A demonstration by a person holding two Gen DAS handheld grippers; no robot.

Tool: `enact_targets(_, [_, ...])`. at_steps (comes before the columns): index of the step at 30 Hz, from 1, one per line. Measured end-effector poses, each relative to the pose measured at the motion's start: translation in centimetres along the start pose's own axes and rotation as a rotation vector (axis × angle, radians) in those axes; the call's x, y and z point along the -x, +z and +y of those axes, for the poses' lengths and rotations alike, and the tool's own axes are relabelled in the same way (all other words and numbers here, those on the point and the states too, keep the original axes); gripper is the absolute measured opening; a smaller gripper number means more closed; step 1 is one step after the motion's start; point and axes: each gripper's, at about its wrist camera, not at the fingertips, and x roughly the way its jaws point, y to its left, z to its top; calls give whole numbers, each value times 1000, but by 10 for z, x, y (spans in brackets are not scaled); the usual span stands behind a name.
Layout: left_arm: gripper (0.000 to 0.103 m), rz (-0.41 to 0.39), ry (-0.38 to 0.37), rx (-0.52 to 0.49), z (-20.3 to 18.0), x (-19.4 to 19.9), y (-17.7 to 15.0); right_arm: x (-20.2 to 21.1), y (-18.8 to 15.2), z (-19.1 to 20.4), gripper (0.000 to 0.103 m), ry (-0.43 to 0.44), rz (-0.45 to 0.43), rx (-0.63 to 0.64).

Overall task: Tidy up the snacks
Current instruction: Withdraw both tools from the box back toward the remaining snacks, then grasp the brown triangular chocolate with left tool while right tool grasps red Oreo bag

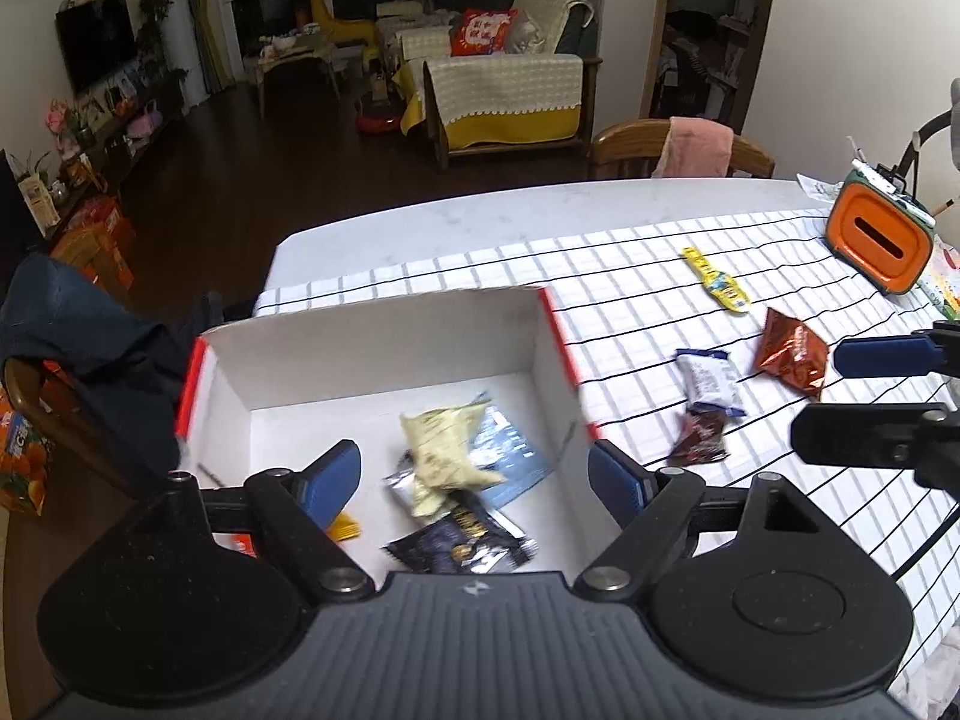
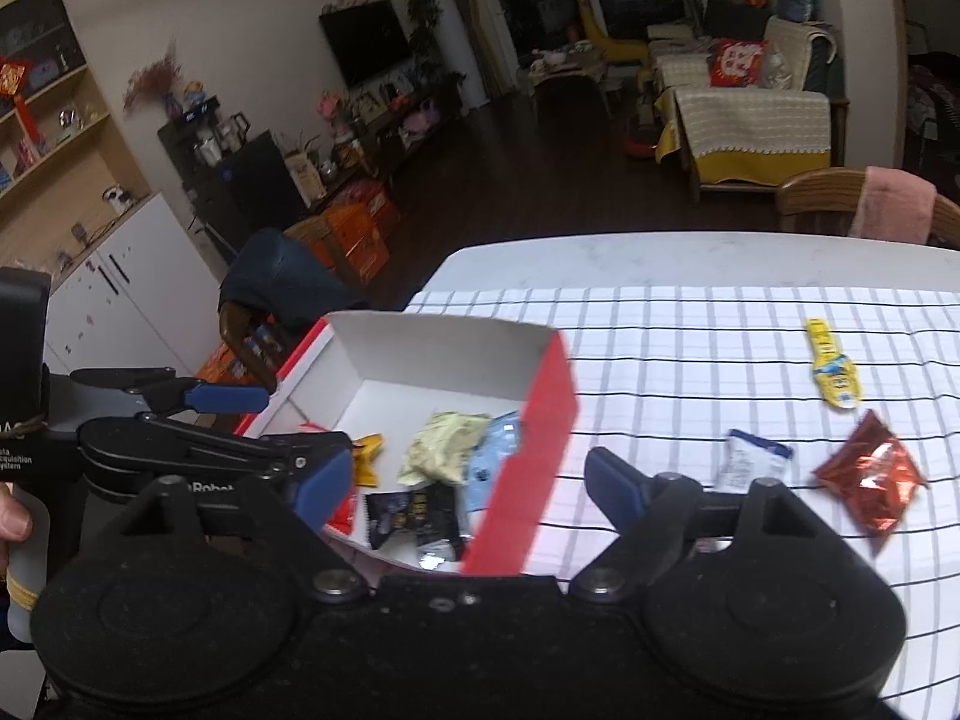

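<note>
A white box with red outer walls [image 1: 543,324] [image 2: 540,420] stands on the checked tablecloth. It holds several snack packets: a cream one [image 1: 444,450] [image 2: 444,444], a pale blue one [image 1: 510,450], a black one [image 1: 462,546] [image 2: 414,510] and an orange one [image 2: 367,459]. My left gripper [image 1: 474,480] is open and empty above the box. My right gripper [image 2: 468,480] is open and empty over the box's right wall. On the cloth lie a white packet [image 1: 711,381] [image 2: 753,459], a dark brown one [image 1: 696,438], a red-brown one [image 1: 792,354] [image 2: 870,474] and a yellow one [image 1: 717,279] [image 2: 831,372].
An orange and green box [image 1: 879,237] stands at the table's far right. A wooden chair with a pink cloth [image 1: 690,150] [image 2: 888,210] is behind the table. A chair with dark clothing [image 1: 84,336] [image 2: 276,288] is at the left.
</note>
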Motion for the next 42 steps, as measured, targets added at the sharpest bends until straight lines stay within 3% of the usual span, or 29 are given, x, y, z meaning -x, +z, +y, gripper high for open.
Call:
enact_targets(4, [84, 9, -21, 7, -28, -5, 4, 18, -5, -27, 102, -39, -27, 3])
enact_targets(14, [84, 74, -60, -36, -111, -40, 6, 44, -24, -105, 103, -139, 0, 76])
enact_targets(20, [84, 134, -30, -73, -154, -70, 8, 47, -27, -152, 102, -183, 11, 138])
enact_targets(27, [84, 216, -9, -77, -193, -113, 14, 23, -32, -210, 102, -186, 44, 160])
enact_targets(31, [84, 259, 44, -58, -205, -139, 15, 0, -32, -236, 101, -168, 95, 187])
enact_targets(42, [84, 361, 147, -59, -211, -190, 19, -69, -41, -258, 97, -117, 169, 363])
